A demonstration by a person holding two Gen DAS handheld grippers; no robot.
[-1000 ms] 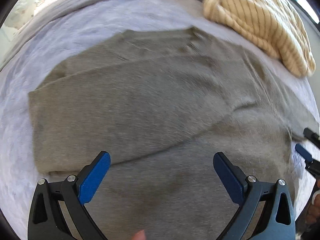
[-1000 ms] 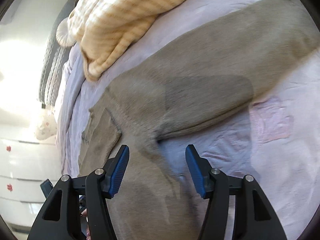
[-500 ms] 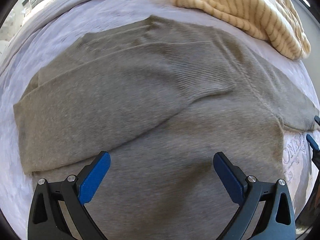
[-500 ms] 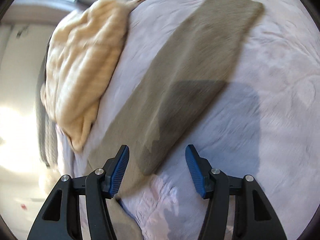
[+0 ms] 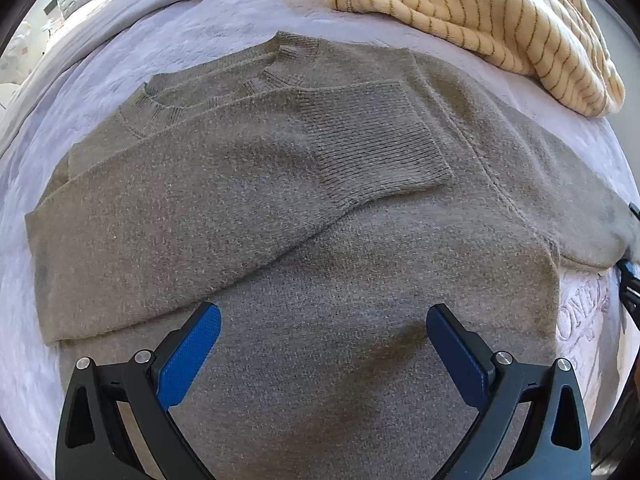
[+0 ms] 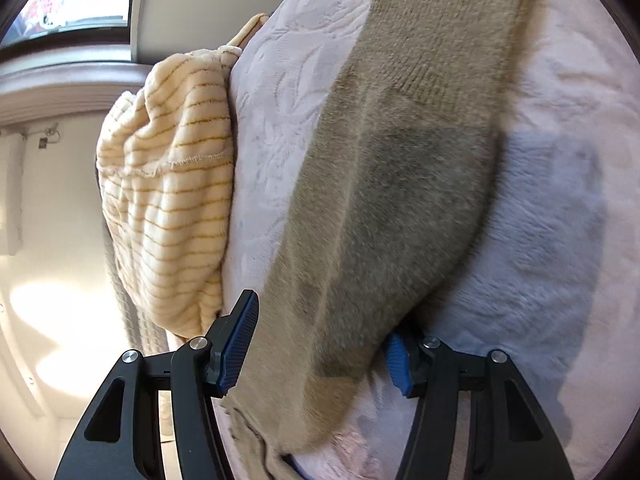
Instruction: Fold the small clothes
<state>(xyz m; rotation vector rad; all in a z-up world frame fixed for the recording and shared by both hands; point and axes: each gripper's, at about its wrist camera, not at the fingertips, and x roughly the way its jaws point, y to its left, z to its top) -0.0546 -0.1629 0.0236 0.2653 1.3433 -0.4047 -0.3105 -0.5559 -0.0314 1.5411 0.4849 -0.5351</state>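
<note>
Grey sweater (image 5: 320,240) under gaping, empty left tool (image 5: 323,338); right tool (image 6: 320,354) straddling sleeve (image 6: 400,184), grip perhaps unclosed.

Sweater (image 5: 320,240) hem cut off at left wrist view bottom edge. Right claw (image 6: 320,354) right fingertip (image 6: 398,364) partly hidden behind sleeve (image 6: 400,200). Striped blanket (image 5: 480,20) cropped at frame top.
</note>
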